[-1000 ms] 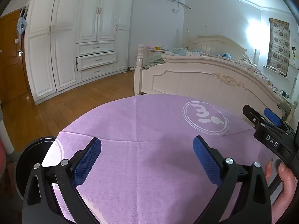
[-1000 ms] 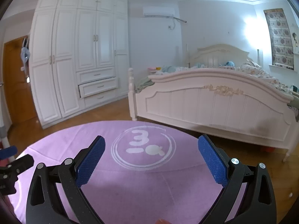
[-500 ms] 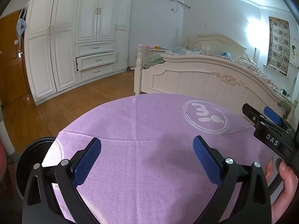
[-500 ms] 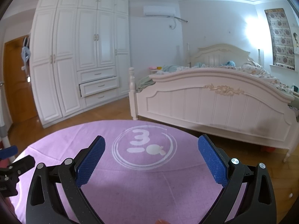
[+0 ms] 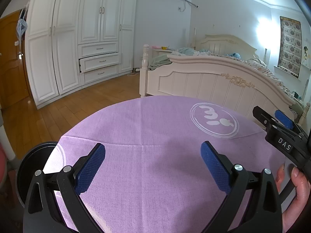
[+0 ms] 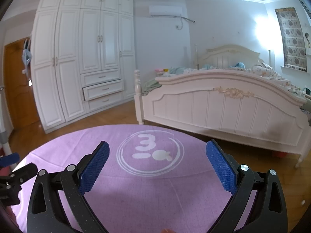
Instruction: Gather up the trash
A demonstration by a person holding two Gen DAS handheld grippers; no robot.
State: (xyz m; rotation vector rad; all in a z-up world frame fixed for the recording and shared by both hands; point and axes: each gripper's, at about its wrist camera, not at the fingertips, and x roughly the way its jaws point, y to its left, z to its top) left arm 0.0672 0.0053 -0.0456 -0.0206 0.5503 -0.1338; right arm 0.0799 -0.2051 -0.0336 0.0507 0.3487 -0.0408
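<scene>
No trash shows in either view. My left gripper (image 5: 153, 153) is open and empty above a round table with a purple cloth (image 5: 155, 120). My right gripper (image 6: 157, 153) is open and empty above the same cloth (image 6: 145, 194), near its white round logo (image 6: 150, 153). The right gripper also shows at the right edge of the left wrist view (image 5: 279, 126), held by a hand. A black round bin (image 5: 33, 163) stands on the floor to the left of the table.
A white bed (image 6: 223, 104) stands beyond the table. A white wardrobe (image 5: 77, 38) with one drawer partly pulled out lines the far wall. A wooden door (image 5: 11, 62) is at the left. The floor is wood.
</scene>
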